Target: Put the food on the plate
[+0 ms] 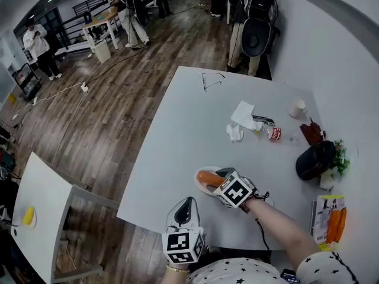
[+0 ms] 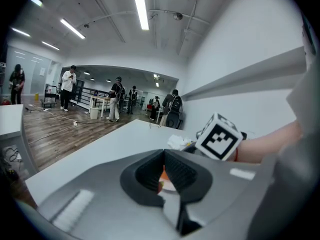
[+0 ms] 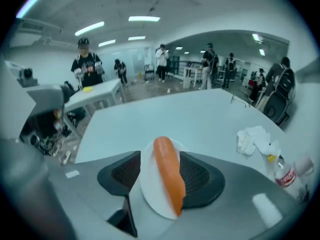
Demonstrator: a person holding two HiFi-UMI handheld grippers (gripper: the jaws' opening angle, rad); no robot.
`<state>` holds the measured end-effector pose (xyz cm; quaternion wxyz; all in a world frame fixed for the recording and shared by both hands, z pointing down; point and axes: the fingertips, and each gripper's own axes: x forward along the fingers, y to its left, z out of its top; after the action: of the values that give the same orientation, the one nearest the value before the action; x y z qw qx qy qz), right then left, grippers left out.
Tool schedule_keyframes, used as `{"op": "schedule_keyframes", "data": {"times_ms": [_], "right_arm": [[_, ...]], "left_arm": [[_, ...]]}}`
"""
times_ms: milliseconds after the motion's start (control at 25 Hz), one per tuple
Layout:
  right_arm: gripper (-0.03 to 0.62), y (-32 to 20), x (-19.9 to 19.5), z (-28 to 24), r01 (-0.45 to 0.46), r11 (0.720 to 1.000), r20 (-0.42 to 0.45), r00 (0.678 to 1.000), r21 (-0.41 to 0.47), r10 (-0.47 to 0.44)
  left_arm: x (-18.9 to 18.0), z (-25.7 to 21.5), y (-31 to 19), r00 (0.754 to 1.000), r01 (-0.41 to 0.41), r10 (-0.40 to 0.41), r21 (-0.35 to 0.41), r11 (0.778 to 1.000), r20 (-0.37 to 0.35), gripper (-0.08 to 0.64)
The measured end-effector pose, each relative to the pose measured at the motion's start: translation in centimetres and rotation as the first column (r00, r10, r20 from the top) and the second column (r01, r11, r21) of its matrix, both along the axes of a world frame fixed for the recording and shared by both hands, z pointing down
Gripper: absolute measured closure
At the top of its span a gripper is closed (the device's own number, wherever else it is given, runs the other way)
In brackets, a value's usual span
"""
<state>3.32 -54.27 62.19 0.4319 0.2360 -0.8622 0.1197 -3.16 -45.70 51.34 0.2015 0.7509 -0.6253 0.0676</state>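
An orange, sausage-shaped piece of food (image 1: 208,177) lies on a small white plate (image 1: 203,187) near the front of the white table (image 1: 177,135). My right gripper (image 1: 220,177) hangs over the plate. In the right gripper view the food (image 3: 167,171) rests along the plate (image 3: 149,184) between the wide-apart jaws of the right gripper (image 3: 160,176); it lies close by the right pad and well apart from the left pad. My left gripper (image 1: 185,209) is at the table's front edge, aimed at the plate. The left gripper (image 2: 163,170) has its pads together with nothing held.
Crumpled tissues (image 1: 241,117), a small bottle (image 1: 270,133) and a paper cup (image 1: 297,108) lie at the far right. A black bag (image 1: 315,160), a green plant (image 1: 341,152) and a carrot packet (image 1: 329,218) line the right edge. Glasses (image 1: 212,80) lie at the far end. People stand beyond.
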Motion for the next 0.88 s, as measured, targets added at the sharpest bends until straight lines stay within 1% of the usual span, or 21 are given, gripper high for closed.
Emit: {"op": "schedule_keyframes", "data": {"times_ms": [40, 80, 120, 200, 280, 320, 400, 440, 520, 600, 680, 880], "right_arm": [[0.349, 0.7, -0.3, -1.7, -0.045, 0.999, 0.09, 0.995, 0.005, 0.044], [0.375, 1.6, -0.6, -3.5, -0.081, 0.997, 0.182, 0.98, 0.007, 0.078], [0.412, 2.5, -0.8, -5.2, -0.106, 0.994, 0.27, 0.958, 0.009, 0.1], [0.47, 4.5, -1.0, -8.4, -0.158, 0.987, 0.417, 0.898, 0.014, 0.138], [0.519, 6.4, -0.9, -10.6, -0.218, 0.976, 0.508, 0.843, 0.023, 0.177], [0.536, 7.3, -0.7, -11.2, -0.25, 0.968, 0.53, 0.826, 0.034, 0.195], [0.582, 8.9, -0.3, -12.0, -0.319, 0.945, 0.541, 0.807, 0.065, 0.235], [0.592, 9.6, 0.0, -12.2, -0.35, 0.934, 0.545, 0.799, 0.077, 0.254], [0.592, 10.5, 0.4, -12.3, -0.386, 0.92, 0.562, 0.776, 0.065, 0.286], [0.592, 11.0, 0.6, -12.3, -0.398, 0.917, 0.574, 0.758, 0.03, 0.31], [0.592, 11.4, 0.5, -12.6, -0.402, 0.915, 0.577, 0.753, 0.023, 0.316], [0.594, 12.2, 0.3, -13.7, -0.414, 0.909, 0.59, 0.747, 0.049, 0.308]], "left_arm": [[0.1, -0.2, 0.2, 1.0, -0.001, 0.001, 0.005, 1.0, -0.001, 0.552], [0.2, -0.4, 0.4, 1.0, -0.003, 0.003, 0.011, 1.0, -0.003, 0.552], [0.4, -0.6, 0.6, 1.0, -0.004, 0.004, 0.014, 1.0, -0.005, 0.552], [0.8, -1.0, 1.0, 1.0, -0.006, 0.006, 0.014, 1.0, -0.004, 0.552], [1.1, -1.1, 1.4, 1.0, -0.005, 0.005, 0.008, 1.0, -0.002, 0.552], [1.2, -1.2, 1.6, 1.0, -0.003, 0.003, 0.005, 1.0, -0.003, 0.552], [1.4, -1.4, 2.1, 1.0, -0.001, 0.001, -0.001, 1.0, -0.003, 0.552], [1.4, -1.5, 2.4, 1.0, -0.003, 0.003, -0.002, 1.0, 0.0, 0.552], [1.7, -1.8, 2.8, 1.0, -0.012, 0.012, -0.002, 1.0, 0.009, 0.552], [2.0, -2.0, 3.2, 1.0, -0.019, 0.019, -0.003, 1.0, 0.015, 0.552], [2.1, -2.2, 3.7, 1.0, -0.022, 0.022, -0.002, 1.0, 0.019, 0.552], [2.2, -2.6, 4.8, 1.0, -0.024, 0.023, 0.007, 1.0, 0.02, 0.552]]}}
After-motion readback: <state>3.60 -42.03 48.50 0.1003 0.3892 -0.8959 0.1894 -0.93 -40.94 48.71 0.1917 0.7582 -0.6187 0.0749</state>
